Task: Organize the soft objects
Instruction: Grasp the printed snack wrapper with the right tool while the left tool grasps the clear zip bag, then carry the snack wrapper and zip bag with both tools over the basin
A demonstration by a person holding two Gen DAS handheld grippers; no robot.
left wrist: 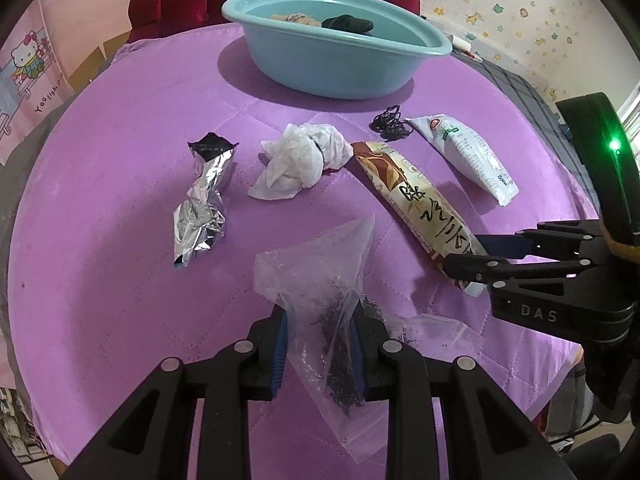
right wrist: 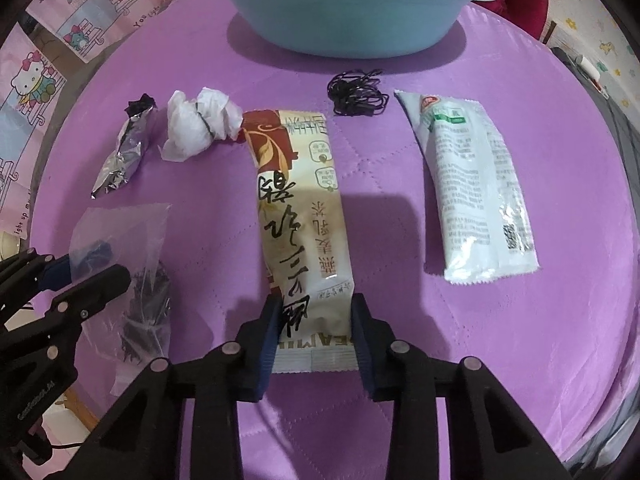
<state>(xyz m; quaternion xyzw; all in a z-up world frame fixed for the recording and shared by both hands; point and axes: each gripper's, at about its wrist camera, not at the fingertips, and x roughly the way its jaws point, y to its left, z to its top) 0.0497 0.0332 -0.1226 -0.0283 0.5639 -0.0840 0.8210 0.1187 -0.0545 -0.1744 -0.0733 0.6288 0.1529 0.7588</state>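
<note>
My left gripper [left wrist: 320, 344] is shut on a clear plastic bag [left wrist: 320, 272] with dark crumbs inside, and the bag is lifted slightly off the purple quilted cloth [left wrist: 120, 160]. The same bag [right wrist: 132, 264] shows at the left of the right wrist view, with the left gripper [right wrist: 92, 268] on it. My right gripper [right wrist: 316, 332] points down over the near end of a cream and brown snack packet [right wrist: 300, 200]. Its blue pads [right wrist: 269, 340] touch the packet's two long edges. The packet [left wrist: 416, 200] lies flat on the cloth.
A teal basin [right wrist: 344, 28] at the far side holds a dark soft item and something beige. On the cloth lie a crumpled white tissue [right wrist: 200, 120], a foil wrapper [right wrist: 124, 148], black hair ties [right wrist: 356, 94] and a white and green packet [right wrist: 476, 192].
</note>
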